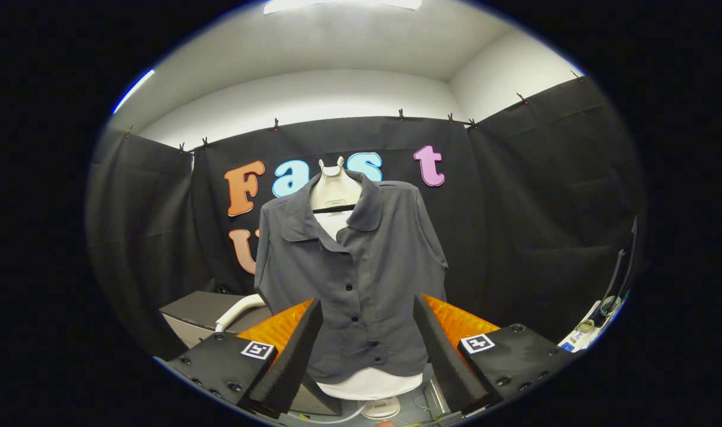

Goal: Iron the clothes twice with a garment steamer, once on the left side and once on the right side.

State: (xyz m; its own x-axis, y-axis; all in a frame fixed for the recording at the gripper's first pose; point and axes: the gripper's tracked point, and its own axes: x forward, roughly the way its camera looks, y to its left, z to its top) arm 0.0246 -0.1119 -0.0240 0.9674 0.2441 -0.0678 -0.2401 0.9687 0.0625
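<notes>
A dark grey button-up shirt [361, 267] hangs on a white mannequin torso [335, 188] straight ahead, beyond my fingers. The torso's white base [372, 384] shows under the shirt's hem. My gripper [366, 350] is open, its fingers spread wide on either side of the shirt's lower half, with nothing between them. A white curved handle or hose [237, 311], probably part of the garment steamer, lies to the left of the shirt beside a grey box; the rest of it is hidden behind my left finger.
A grey box [197, 314] stands low at the left of the mannequin. Black cloth walls close in the booth behind and on both sides. A cluttered surface with cables and small items [592, 329] sits at the far right. A white cable [337, 418] runs on the floor below.
</notes>
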